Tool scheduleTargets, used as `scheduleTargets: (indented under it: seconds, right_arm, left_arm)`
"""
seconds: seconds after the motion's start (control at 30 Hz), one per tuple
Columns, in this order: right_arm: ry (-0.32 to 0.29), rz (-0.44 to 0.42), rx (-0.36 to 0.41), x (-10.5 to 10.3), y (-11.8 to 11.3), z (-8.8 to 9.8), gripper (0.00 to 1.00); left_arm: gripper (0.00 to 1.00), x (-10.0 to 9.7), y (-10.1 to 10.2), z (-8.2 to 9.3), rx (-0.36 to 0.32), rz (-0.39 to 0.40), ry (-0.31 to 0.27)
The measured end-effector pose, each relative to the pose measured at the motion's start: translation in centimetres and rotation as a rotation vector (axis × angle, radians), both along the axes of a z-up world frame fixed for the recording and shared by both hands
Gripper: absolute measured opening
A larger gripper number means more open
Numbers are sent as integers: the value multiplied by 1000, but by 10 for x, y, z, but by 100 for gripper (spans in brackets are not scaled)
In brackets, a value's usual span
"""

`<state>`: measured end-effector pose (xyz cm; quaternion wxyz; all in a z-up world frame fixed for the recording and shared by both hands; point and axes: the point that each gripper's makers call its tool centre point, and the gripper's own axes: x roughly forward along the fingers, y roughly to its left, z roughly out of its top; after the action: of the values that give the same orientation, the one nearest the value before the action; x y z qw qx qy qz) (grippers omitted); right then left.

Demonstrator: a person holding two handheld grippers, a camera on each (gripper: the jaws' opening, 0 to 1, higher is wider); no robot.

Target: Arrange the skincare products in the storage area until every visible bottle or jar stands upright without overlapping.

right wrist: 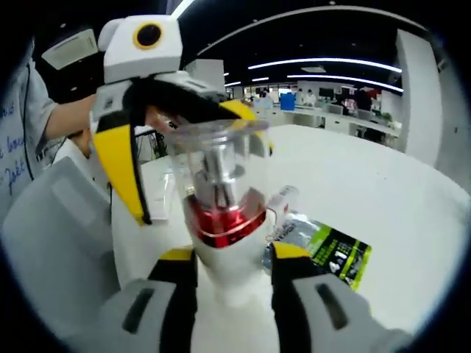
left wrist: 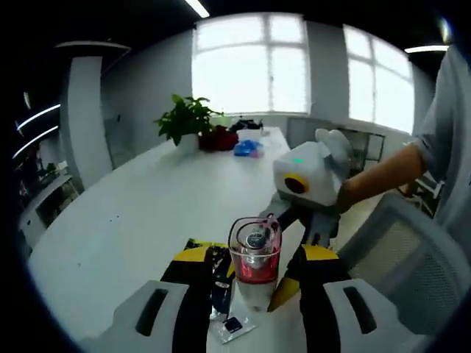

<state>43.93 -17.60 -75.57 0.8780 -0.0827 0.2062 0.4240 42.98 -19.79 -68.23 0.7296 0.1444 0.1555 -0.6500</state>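
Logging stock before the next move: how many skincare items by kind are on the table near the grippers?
Pump bottle, clear cap, red collar, upright: 1
Flat sachets or packets: 2, a black and yellow-green packet and a small clear sachet
Total: 3

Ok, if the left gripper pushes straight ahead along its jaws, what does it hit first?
Probably the clear-capped pump bottle standing between its jaws; just beyond sits the right gripper. Depth is uncertain.
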Motion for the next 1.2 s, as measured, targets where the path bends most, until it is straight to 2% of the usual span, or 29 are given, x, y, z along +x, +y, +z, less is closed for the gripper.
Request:
scheduleTargets:
  seconds: [0.07,0.23,0.37,0.43,0.57,0.6,0.73,0.8,0.87,1.0,1.1,1.2]
  right_arm:
    - [13,-1,-35,0,-3,-2,41]
    - [45,5,-45,-10,-4,1,50]
    - [66,-19,-58,-15,-7,5,59]
    - [66,-25,-61,-18,-8,9,65]
    - [64,-28,-101,-23,-10,18,74]
    - [47,-34,-111,-24,-11,22,75]
    - [48,-51,-117,-27,-12,31,84]
    - [54,-58,-114,-29,-12,35,85]
    - [46,-62,-115,-33,-10,40,86]
    - [32,-49,-129,-38,-8,45,89]
    - [33,-34,-102,-43,-5,51,91]
    - [14,-28,-120,-47,-4,56,93]
  left_arm:
    - [44,-1,4,0,5,11,-4]
    - [45,-6,17,0,24,60,5]
    - [52,-1,32,-2,34,117,8]
    - [54,-1,41,-2,29,153,14]
    - [63,0,55,-2,40,210,3]
    - [64,-1,59,-1,40,225,2]
    - [67,-6,69,4,9,278,25]
    - [71,-9,76,2,11,295,57]
    - [76,-11,83,2,31,308,25]
    - [83,-9,97,5,31,366,17]
    - [84,-11,108,11,18,403,10]
    - [85,-10,124,14,21,446,-7]
